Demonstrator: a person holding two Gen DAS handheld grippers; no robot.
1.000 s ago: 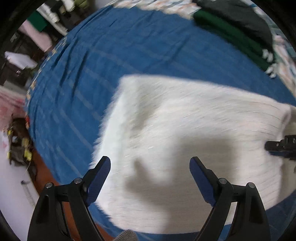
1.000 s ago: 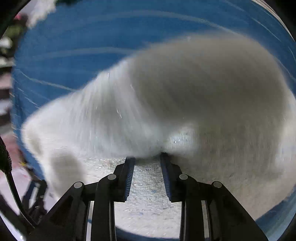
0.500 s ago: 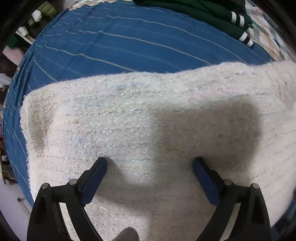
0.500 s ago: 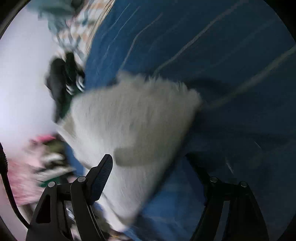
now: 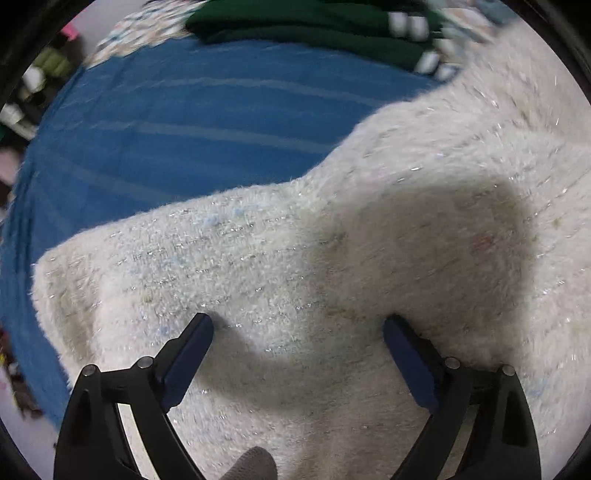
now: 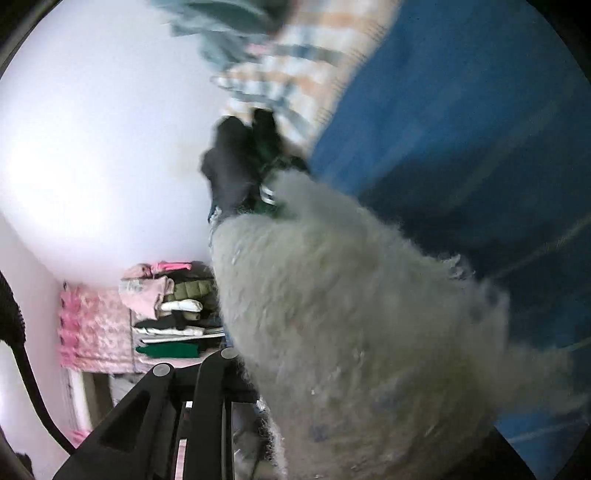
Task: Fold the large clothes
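Swung rightward since half a second back: left gripper [image 5: 297,326], jaws wide apart and empty, low over white fuzzy sweater [image 5: 332,280] filling lower frame atop blue bedspread [image 5: 177,125]. Right gripper [image 6: 207,398]: only one finger visible, sweater bulk covering lower right, so grip unclear. Best to lower gently, smoothing fold flat. Only left view shows green garment [image 5: 314,26]; only right view, stacked clothes [image 6: 173,306] at lower left.

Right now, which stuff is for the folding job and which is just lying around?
For the job:
- fuzzy white sweater
- left tongs, open over it
- right tongs, fingertips hidden by the sweater
- blue striped bedspread it lies on

Just lying about:
- dark green garment with white stripes
- stack of folded clothes
- pink quilted cover
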